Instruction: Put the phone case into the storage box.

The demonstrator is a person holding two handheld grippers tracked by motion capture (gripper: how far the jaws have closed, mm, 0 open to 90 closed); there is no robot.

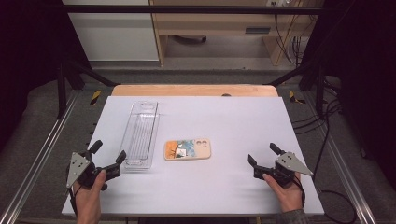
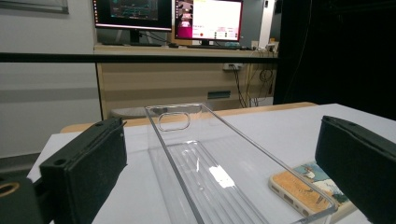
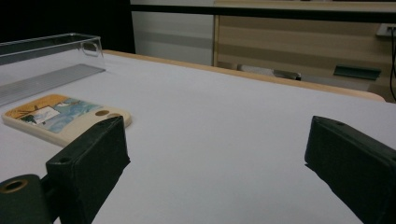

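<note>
The phone case (image 1: 187, 150) lies flat on the white table (image 1: 233, 121), just beside the clear tray (image 1: 141, 134), on its right. The left gripper (image 1: 108, 156) stands at the tray's near end with jaws wide apart, holding nothing. The right gripper (image 1: 262, 155) is well apart from the case, on its right, jaws also spread and empty.

My left hand (image 1: 88, 193) is gripping the left gripper (image 1: 108, 152) low at the near left of the table, jaws standing wide apart with nothing between the pads. My right hand (image 1: 286, 189) is gripping the right gripper (image 1: 263, 154) at the near right, jaws likewise spread wide and empty. Both forearms are entering from the bottom edge, both grippers pointing forward and slightly inward.
</note>
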